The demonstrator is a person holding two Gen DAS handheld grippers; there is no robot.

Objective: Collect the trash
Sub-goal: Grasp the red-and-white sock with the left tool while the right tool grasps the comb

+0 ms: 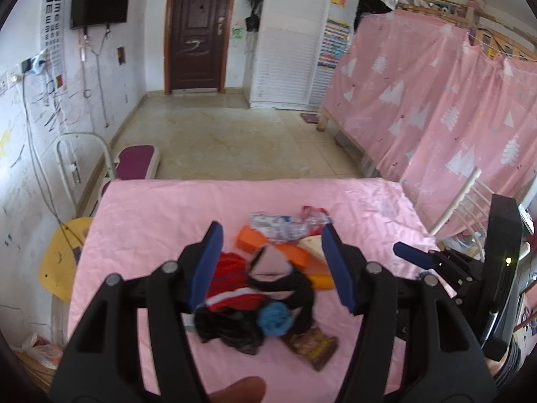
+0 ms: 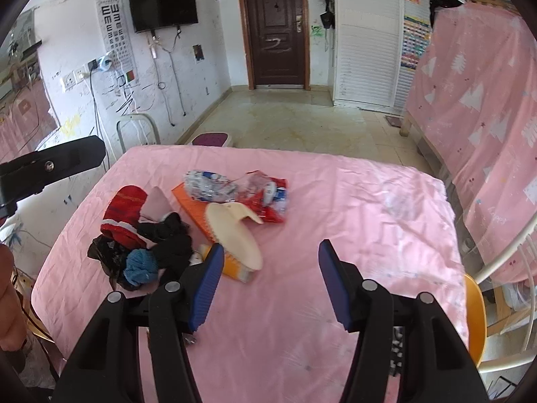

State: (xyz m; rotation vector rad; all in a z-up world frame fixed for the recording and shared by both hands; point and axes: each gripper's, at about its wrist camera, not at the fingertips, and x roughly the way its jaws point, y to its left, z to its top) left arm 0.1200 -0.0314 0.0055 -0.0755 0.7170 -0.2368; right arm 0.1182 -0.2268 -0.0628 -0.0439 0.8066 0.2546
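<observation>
A heap of litter and cloth lies on the pink-covered table (image 1: 151,221). In it are a crushed clear plastic bottle (image 1: 278,226), an orange box (image 1: 253,241), a cream brush (image 1: 312,245), a red cloth (image 1: 231,282), a black cloth (image 1: 292,285), a blue wad (image 1: 277,319), a black bag (image 1: 228,330) and a brown wrapper (image 1: 315,346). My left gripper (image 1: 273,265) hovers open over the heap, holding nothing. My right gripper (image 2: 270,282) is open and empty above bare cloth, to the right of the brush (image 2: 235,231), the bottle (image 2: 208,184) and a red wrapper (image 2: 272,203).
A yellow chair (image 1: 63,258) stands at the table's left side and another (image 2: 473,315) at its right. A purple stool (image 1: 137,161) sits beyond the far edge. A pink curtain (image 1: 436,100) hangs along the right, with bare floor (image 1: 235,134) leading to a dark door.
</observation>
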